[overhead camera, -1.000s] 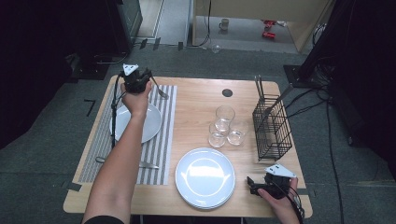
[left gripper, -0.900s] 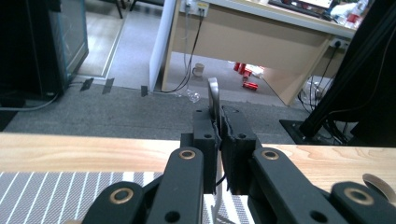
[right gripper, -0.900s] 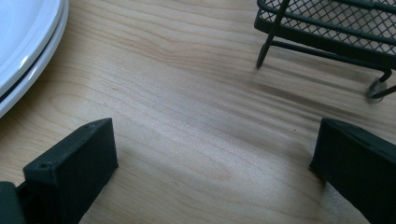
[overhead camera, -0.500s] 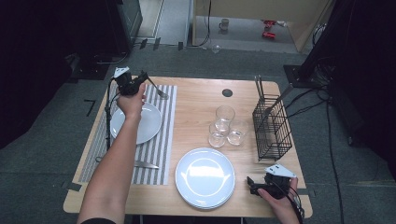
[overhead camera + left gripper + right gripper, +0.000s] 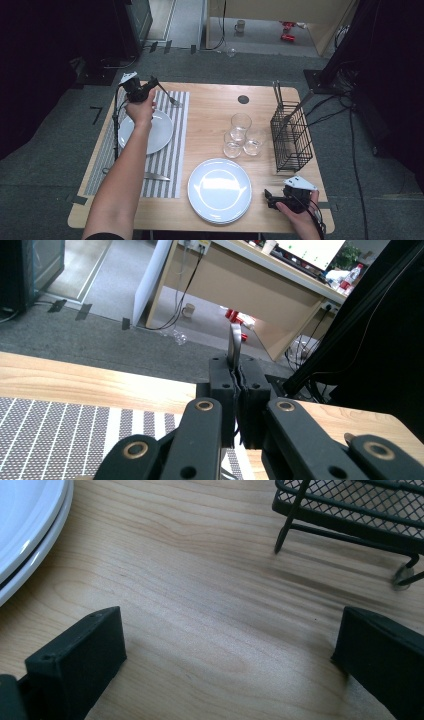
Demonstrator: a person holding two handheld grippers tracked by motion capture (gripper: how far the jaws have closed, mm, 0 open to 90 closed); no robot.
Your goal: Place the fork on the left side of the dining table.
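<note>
- L gripper (image 5: 150, 86) up over the far end of the striped placemat (image 5: 165, 165). I see its jaws pinched tight on a fork (image 5: 168, 96); in the left gripper view the metal handle (image 5: 234, 344) sticks up from between the closed pads (image 5: 222, 385).
- Fork's tines end hangs out to the right of the gripper, above the mat's far right corner, beyond the plate (image 5: 159, 131) on the mat.
- R gripper (image 5: 272, 198) sits low at the near right edge of the table (image 5: 210, 105), just right of the plate stack (image 5: 219, 191). Jaws wide apart, nothing btwn them, bare wood underneath.
- Wire basket (image 5: 291, 135) farther back on the right; three glasses (image 5: 241, 136) btwn it and the mat.
- Knife (image 5: 155, 176) lies on the mat's near end, well apart from the fork.
</note>
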